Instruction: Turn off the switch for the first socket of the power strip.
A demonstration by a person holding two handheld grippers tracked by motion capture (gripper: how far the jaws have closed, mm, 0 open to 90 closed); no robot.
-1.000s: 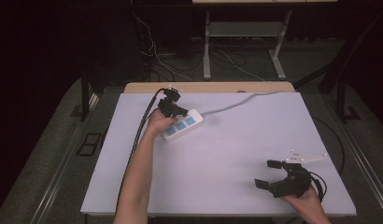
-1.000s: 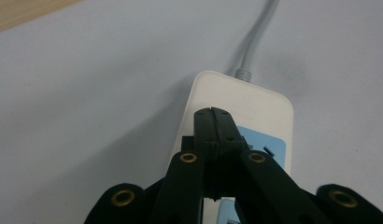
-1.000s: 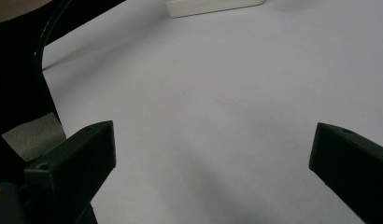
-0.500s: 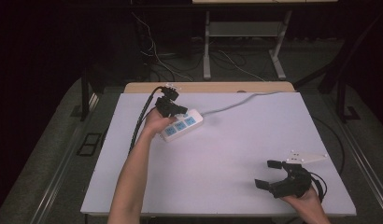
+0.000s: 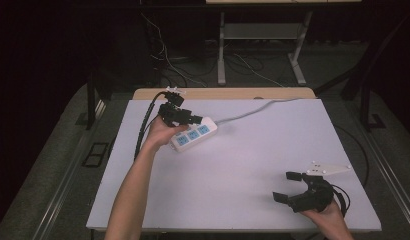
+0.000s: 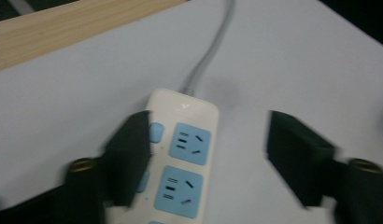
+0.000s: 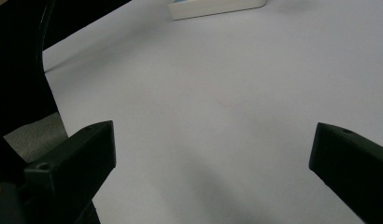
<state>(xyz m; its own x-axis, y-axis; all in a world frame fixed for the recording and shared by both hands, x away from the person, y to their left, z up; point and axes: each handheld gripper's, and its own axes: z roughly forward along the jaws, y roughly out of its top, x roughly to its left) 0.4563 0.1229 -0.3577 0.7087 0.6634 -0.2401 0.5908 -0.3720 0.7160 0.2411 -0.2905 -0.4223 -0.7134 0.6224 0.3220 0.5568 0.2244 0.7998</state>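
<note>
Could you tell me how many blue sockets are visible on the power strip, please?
3, in a row along the power strip: far socket, middle socket, near socket.

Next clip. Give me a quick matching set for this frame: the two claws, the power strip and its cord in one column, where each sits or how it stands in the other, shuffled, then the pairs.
Things:
1. left claw
2. right claw
3. power strip
4. grey cord

Places or states:
A. runs off toward the table's far edge
B. open, over bare table near the front right corner
C. lies flat, blue sockets facing up
D. open, jaws either side of the strip's cord end

Pairs: 1-D, 2-B, 3-C, 4-A
</note>
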